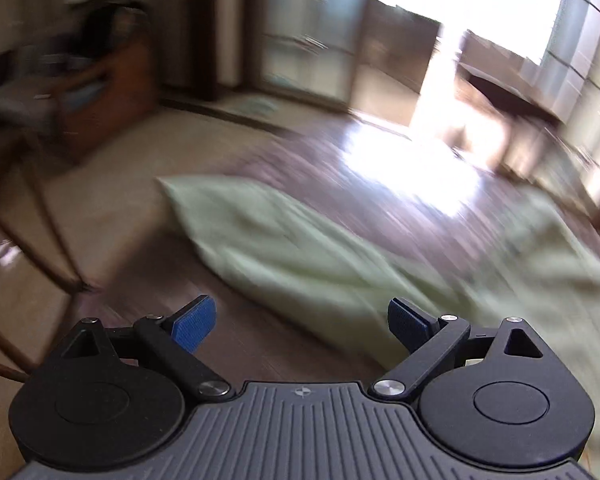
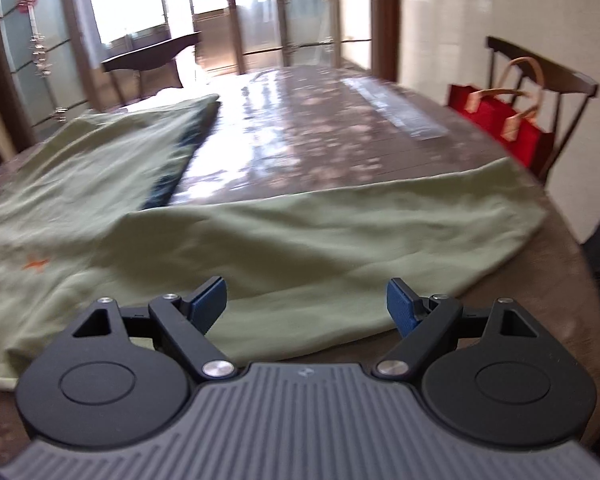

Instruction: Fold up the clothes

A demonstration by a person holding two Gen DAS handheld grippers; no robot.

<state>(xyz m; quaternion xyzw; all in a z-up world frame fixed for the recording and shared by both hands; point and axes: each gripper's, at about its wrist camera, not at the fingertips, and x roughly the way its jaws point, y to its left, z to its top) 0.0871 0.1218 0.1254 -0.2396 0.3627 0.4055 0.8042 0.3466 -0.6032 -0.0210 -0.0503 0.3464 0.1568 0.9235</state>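
Grippers [image 1: 300, 326] [image 2: 306, 306] agape — garment [image 2: 260, 248] edge near

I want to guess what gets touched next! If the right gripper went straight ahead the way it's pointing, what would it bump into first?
Most likely the light green garment spread on the table. The right gripper is open and empty, and the cloth lies right ahead between its fingers. Depth is hard to judge in this fisheye view.

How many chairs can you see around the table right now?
2. One dark wooden chair stands at the table's far right, holding a red bag; another chair sits at the far end by the windows. The blurred left wrist view may hide more.
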